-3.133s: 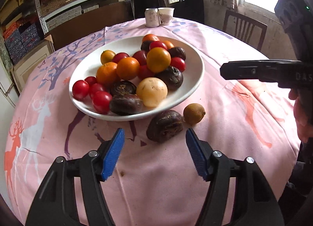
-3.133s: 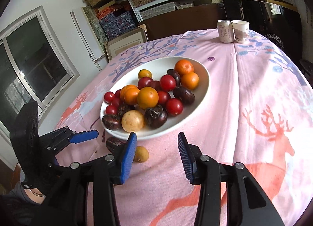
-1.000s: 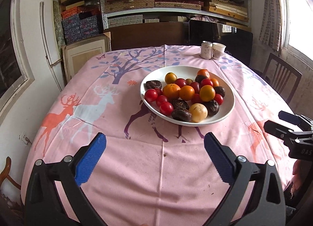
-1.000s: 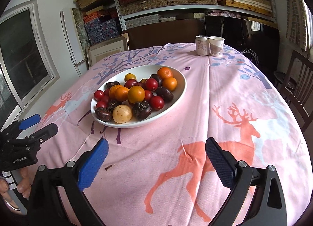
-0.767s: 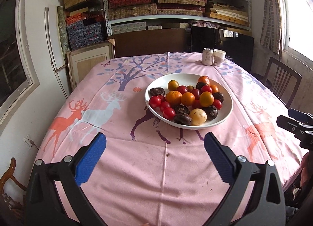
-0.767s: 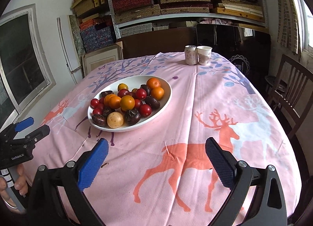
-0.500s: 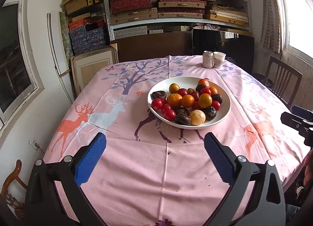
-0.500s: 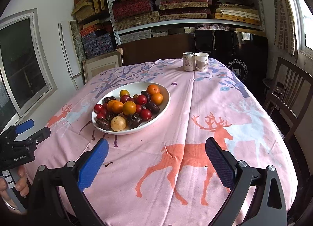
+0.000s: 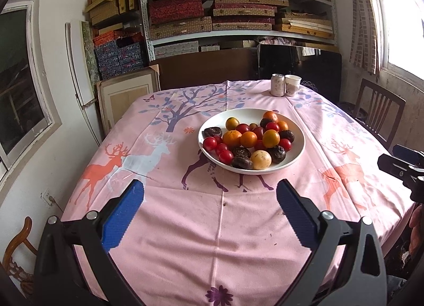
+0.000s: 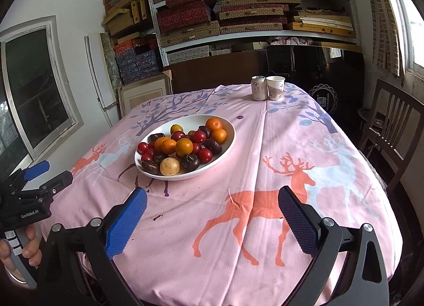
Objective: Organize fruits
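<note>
A pink deer-print tablecloth (image 9: 169, 215) covers the table, bearing a white plate (image 9: 298, 156), a can (image 9: 277, 85) and seemingly a paper cup (image 9: 292, 85).

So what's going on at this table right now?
A person holds two grippers over the near edge of the table. The left gripper and right gripper are both open and hold nothing. All the fruit sits piled in the white bowl; none is seen loose on the tablecloth.

Tablecloth (image 9: 185, 226): pink w/ orange & white deer, purple trees. Bowl (image 9: 296, 157): white. Inside: red tomatoes (image 9: 210, 143), orange tangerines (image 9: 248, 139), dark brown-purple passion fruit (image 9: 241, 162), pale yellow fruit (image 9: 261, 159) at 6 o'clock. Gripper pads (image 10: 124, 226): blue.
</note>
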The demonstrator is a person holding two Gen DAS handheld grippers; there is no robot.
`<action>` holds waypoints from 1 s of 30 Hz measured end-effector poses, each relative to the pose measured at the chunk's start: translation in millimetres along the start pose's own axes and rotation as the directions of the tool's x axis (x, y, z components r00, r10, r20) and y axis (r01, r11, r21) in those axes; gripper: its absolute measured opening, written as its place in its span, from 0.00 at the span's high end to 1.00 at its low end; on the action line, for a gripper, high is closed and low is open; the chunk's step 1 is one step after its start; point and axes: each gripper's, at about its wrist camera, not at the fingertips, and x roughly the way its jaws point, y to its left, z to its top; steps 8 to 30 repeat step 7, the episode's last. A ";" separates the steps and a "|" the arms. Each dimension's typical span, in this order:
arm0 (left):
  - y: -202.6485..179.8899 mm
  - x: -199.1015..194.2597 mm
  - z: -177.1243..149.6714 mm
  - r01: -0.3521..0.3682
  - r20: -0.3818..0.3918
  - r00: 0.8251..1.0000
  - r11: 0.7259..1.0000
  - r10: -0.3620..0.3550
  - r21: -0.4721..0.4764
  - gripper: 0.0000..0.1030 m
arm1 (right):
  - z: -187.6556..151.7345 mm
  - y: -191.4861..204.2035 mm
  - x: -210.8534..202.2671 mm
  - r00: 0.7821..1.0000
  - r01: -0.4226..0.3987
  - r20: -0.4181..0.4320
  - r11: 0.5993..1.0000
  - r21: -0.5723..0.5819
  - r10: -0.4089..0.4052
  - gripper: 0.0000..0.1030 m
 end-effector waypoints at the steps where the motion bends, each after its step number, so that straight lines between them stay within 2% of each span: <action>1: -0.5 -0.4 -0.5 -0.008 0.003 1.000 1.000 0.008 0.005 0.05 | -0.2 0.0 -0.9 1.000 0.001 0.002 1.000 0.000 -0.001 0.03; 5: -3.1 -2.5 -2.0 -0.027 0.012 1.000 0.999 0.027 0.025 0.05 | 0.0 0.0 -2.3 1.000 0.002 0.004 1.000 0.002 -0.002 0.03; 30: -2.5 -2.9 -1.3 -0.025 0.011 1.000 0.999 0.024 0.024 0.05 | 0.0 -0.2 -2.4 1.000 0.003 0.006 1.000 0.001 -0.003 0.03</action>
